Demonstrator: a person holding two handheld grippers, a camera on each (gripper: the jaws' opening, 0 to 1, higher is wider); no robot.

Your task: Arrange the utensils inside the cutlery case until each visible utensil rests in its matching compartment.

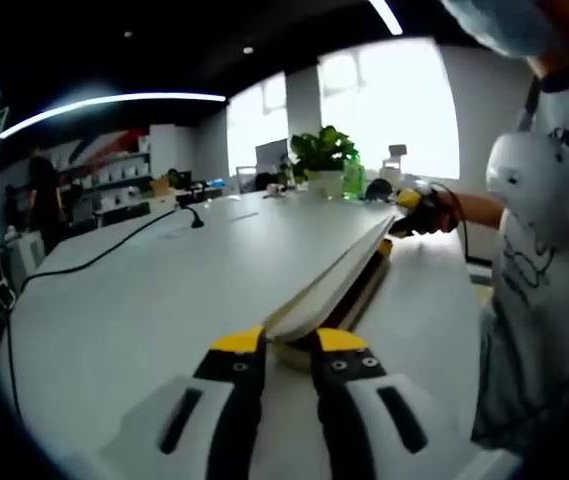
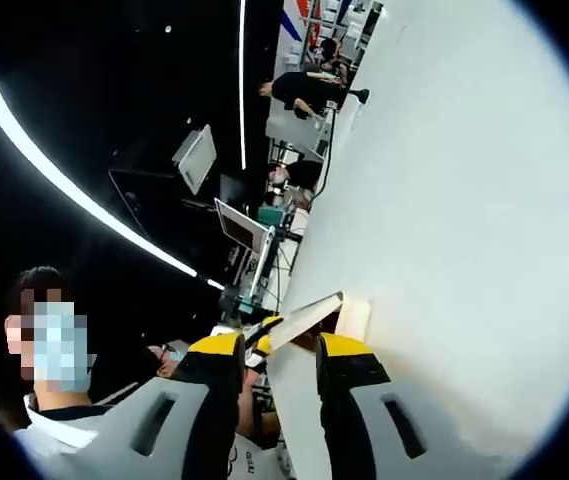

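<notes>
In the left gripper view the cutlery case (image 1: 339,275) lies flat on the white desk (image 1: 144,290), seen end-on and running away from the camera toward the far right edge of the desk, its pale lid raised so a dark gap shows along its right side. The left gripper (image 1: 289,342) sits at the near end of the case, its two yellow-tipped jaws set narrowly apart on either side of the lid's near corner; whether they actually pinch it I cannot tell. At the far end of the case the right gripper (image 1: 411,212) meets the lid's far corner, held by a gloved hand (image 1: 439,212) of a person in a white shirt standing at the desk's right edge. Beyond, a potted plant (image 1: 324,160) stands near the desk's far edge and a black cable (image 1: 94,255) trails across the left part of the top. The right gripper view is rolled hard, so the desk (image 2: 464,200) fills its right side as a tilted white slab; here the right gripper (image 2: 279,348) has the thin white lid edge of the case (image 2: 309,315) lying between its jaws, which stand slightly apart around it, contact unclear. What is inside the case is hidden in both views.
</notes>
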